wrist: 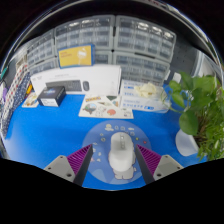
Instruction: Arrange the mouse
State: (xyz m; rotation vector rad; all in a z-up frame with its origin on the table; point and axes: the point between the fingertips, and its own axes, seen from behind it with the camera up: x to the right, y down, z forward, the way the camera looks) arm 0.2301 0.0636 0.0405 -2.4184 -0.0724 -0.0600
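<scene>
A white mouse [121, 155] lies on a round light-blue mouse pad [100, 137] on the blue table [50, 130]. My gripper [117, 163] is low over the pad, and the mouse stands between the two fingers. The left finger's purple pad [84, 161] is apart from the mouse with a clear gap. The right finger's purple pad [148, 158] is close to the mouse's side. The gripper is open. The mouse's near end is hidden at the bottom.
A white keyboard box [75, 80] and a black box [52, 95] stand beyond the pad. A printed sheet [105, 107] and a white carton [145, 97] lie further back. A green plant [200, 110] stands at the right. Drawer shelves [110, 45] line the back.
</scene>
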